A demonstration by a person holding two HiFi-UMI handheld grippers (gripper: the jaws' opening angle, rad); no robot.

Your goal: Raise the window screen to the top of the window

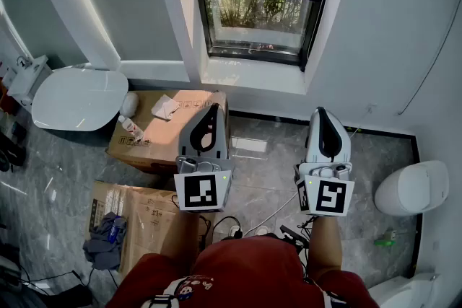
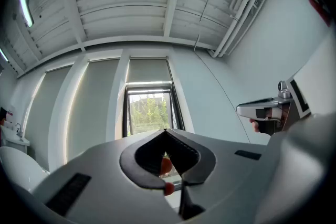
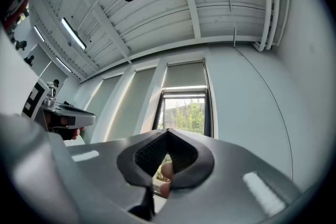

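Observation:
A black-framed window [image 1: 258, 3] is set in the white wall ahead, with greenery behind the glass. In the gripper views a pale screen [image 2: 148, 70] [image 3: 185, 75] covers the window's upper part, and its bottom bar sits above the clear glass [image 2: 149, 113]. My left gripper [image 1: 211, 109] and right gripper [image 1: 322, 113] are held side by side in front of the body, below the sill and well short of the window. Both point toward it, tilted slightly upward. The left gripper [image 2: 166, 131] has its jaws together with nothing between them, and so does the right gripper [image 3: 168, 131].
A cardboard box [image 1: 173, 130] with small items stands under the window at left, beside a white toilet lid [image 1: 79, 97]. A second box [image 1: 144, 216] with a blue cloth [image 1: 105, 234] lies nearer. Cables [image 1: 238, 227] lie on the marble floor. A white fixture [image 1: 413, 187] sits at right.

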